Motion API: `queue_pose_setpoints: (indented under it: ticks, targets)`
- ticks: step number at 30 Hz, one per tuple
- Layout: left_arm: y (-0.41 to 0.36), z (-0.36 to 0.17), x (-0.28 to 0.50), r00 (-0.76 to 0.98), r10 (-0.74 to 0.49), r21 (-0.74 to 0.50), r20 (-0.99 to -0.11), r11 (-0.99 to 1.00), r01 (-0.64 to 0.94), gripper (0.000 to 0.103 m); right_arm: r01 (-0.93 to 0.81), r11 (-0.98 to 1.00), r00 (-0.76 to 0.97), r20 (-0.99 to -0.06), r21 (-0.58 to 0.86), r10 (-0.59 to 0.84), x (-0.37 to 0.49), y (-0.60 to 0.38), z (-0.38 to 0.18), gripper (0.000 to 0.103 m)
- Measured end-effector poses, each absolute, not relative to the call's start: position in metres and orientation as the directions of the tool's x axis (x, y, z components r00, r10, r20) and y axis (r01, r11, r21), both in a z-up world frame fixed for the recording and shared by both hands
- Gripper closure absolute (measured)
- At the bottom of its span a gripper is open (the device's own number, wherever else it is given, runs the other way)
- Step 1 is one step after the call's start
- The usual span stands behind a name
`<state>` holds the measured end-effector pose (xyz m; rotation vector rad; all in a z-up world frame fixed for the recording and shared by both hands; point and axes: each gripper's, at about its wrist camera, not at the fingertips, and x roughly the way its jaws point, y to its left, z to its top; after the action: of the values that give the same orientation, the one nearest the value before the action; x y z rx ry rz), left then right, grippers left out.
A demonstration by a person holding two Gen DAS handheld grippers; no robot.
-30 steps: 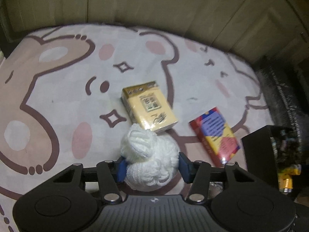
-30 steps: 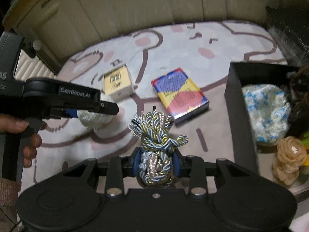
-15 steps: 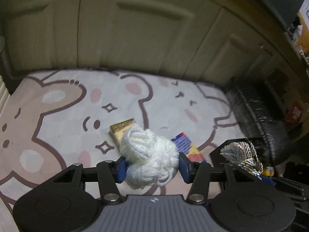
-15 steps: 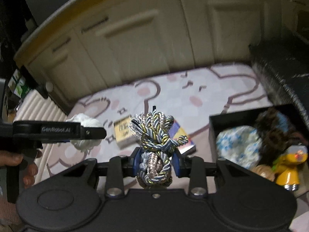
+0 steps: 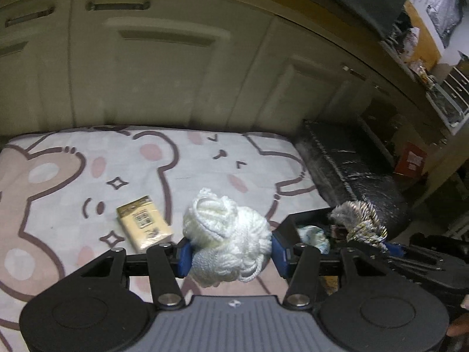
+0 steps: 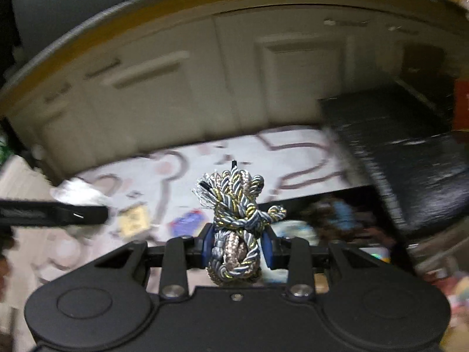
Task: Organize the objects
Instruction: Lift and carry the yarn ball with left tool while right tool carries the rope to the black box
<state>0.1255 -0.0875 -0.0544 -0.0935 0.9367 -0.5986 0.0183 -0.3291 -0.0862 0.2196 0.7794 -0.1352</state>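
Cream cabinet doors [image 5: 164, 67] back the scene, and before them lies a pale mat [image 5: 58, 182] printed with brown-outlined cartoon animals. At the mat's right edge stands a black box [image 5: 288, 221], with a dark, glinting bundle [image 5: 351, 176] beyond it. The left wrist view is sharp: it shows a yellow packet [image 5: 143, 226] lying flat on the mat, left of the box and well apart from it, and something blue and white inside the box. The right wrist view is smeared by motion; only there does a blurred red, blue and yellow pack [image 6: 187, 223] show on the mat, just beside the yellow packet.

The left gripper [image 5: 228, 253] has its jaws clamped on a white yarn ball [image 5: 225, 243], held above the mat left of the box. The right gripper [image 6: 236, 248] has its jaws clamped on a knotted blue, grey and gold cord bundle [image 6: 234, 220], held over the box's near edge.
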Motion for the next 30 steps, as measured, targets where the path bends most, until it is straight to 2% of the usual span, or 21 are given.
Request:
queue_pose_setpoints:
  ticks: [9,17,18,20,21,26,30]
  targets:
    - [-0.115,-0.056,0.120,0.396,-0.577,-0.359,-0.714,0.788,0.500,0.050,0.259,0.928,0.590,-0.804,0.267,0.067,0.018,-0.363,-0.143,0.068]
    - [-0.135,-0.057,0.116,0.367,-0.616,-0.392,-0.697,0.756,0.524,0.050,0.254,0.926,0.519,-0.848,0.278,0.112,0.018,-0.361,-0.167,0.067]
    - [-0.138,-0.057,0.116,0.363,-0.622,-0.396,-0.694,0.751,0.529,0.050,0.258,0.925,0.518,-0.848,0.280,0.112,0.018,-0.363,-0.165,0.063]
    - [-0.145,-0.058,0.114,0.355,-0.631,-0.401,-0.690,0.741,0.539,0.050,0.263,0.917,0.542,-0.832,0.299,0.116,0.016,-0.368,-0.158,0.040]
    - [-0.148,-0.058,0.114,0.352,-0.634,-0.401,-0.689,0.738,0.543,0.050,0.263,0.912,0.559,-0.820,0.314,0.121,0.014,-0.372,-0.153,0.039]
    - [-0.166,-0.063,0.112,0.331,-0.647,-0.404,-0.687,0.718,0.566,0.050,0.289,0.876,0.631,-0.765,0.386,0.129,0.004,-0.392,-0.132,0.050]
    - [-0.184,-0.069,0.111,0.307,-0.666,-0.406,-0.680,0.691,0.599,0.050,0.329,0.859,0.645,-0.757,0.392,0.099,-0.003,-0.405,-0.127,0.052]
